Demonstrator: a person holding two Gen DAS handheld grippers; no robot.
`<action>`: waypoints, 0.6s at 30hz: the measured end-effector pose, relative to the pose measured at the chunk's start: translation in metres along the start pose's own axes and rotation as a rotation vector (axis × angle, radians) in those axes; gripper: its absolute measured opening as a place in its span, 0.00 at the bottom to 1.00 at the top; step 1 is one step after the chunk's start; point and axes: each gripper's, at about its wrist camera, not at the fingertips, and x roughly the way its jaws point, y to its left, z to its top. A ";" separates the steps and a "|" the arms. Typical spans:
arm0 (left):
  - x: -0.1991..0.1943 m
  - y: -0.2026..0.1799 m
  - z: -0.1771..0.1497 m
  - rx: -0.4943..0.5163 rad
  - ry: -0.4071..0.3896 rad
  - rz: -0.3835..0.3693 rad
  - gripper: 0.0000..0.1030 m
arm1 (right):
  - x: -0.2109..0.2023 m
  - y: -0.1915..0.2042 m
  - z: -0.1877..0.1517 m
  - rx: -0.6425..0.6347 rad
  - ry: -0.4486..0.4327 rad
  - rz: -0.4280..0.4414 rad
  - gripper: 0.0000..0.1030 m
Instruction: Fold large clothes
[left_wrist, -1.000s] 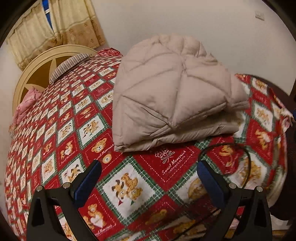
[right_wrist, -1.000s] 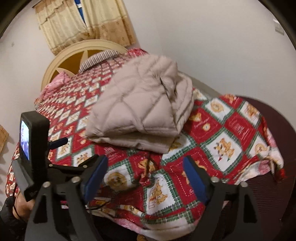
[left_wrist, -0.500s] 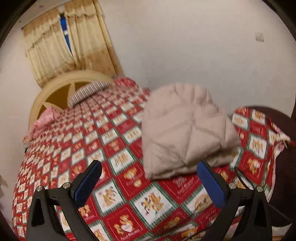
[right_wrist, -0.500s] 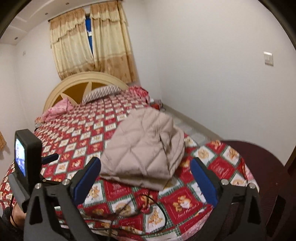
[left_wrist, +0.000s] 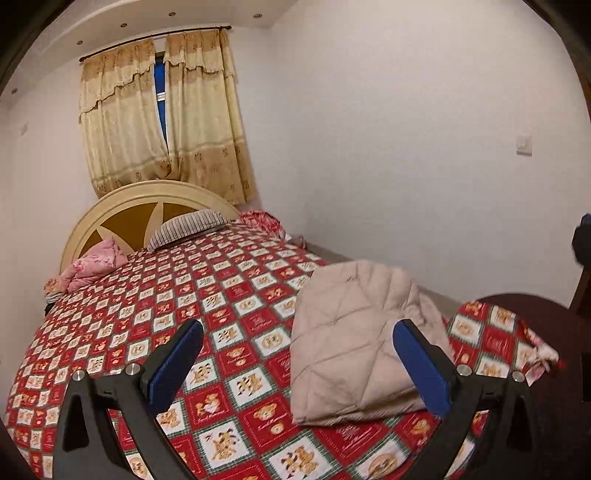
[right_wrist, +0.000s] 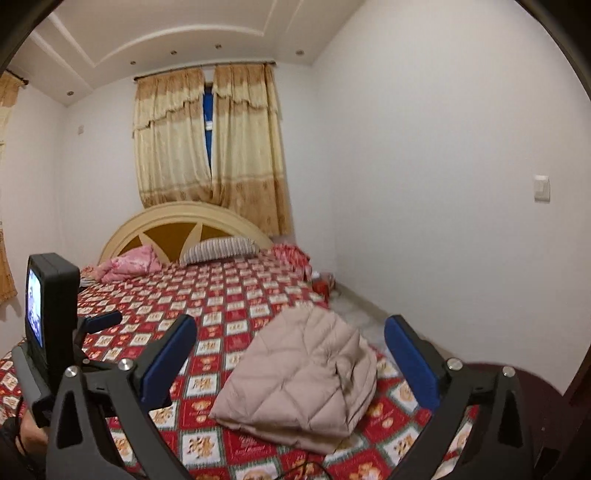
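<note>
Your folded beige quilted jacket (left_wrist: 354, 350) lies on the red teddy-bear bedspread (left_wrist: 207, 295), near the foot of the bed on the side closest to the white wall (left_wrist: 406, 147). It rests flat as a thick, roughly rectangular bundle; its long axis runs from the foot end toward the headboard (left_wrist: 147, 199), angled slightly toward the wall, with the layered fold edge facing you. Your left gripper (left_wrist: 295, 362) stands with jaws spread wide and nothing between the blue pads (left_wrist: 173, 363); it is held above the bedspread, clear of the jacket. Your right gripper (right_wrist: 290, 358) has its jaws opening, wide apart, with nothing clamped; the jacket (right_wrist: 303, 373) shows between them only as background, untouched. The right wrist view alone shows a small lit screen (right_wrist: 35, 306) mounted on the other handset at the left edge, part of a hand (right_wrist: 31, 430) beneath it, and a dark cable (right_wrist: 303, 469) at the bottom edge. The left wrist view alone shows the bedspread's corner hanging over the dark footboard (left_wrist: 517, 310) at the right. Both views show the striped pillow (left_wrist: 188, 227), pink bedding (left_wrist: 94, 266) and yellow curtains (left_wrist: 159, 118) at the head end.
</note>
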 end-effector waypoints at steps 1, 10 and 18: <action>-0.001 0.000 0.002 -0.010 -0.010 0.002 0.99 | 0.000 0.001 -0.001 -0.009 -0.015 -0.005 1.00; -0.015 0.001 0.004 -0.071 -0.097 0.054 0.99 | 0.008 -0.019 -0.011 0.062 -0.041 -0.030 1.00; -0.012 -0.001 0.000 -0.050 -0.067 0.059 0.99 | 0.016 -0.018 -0.017 0.087 -0.001 -0.019 1.00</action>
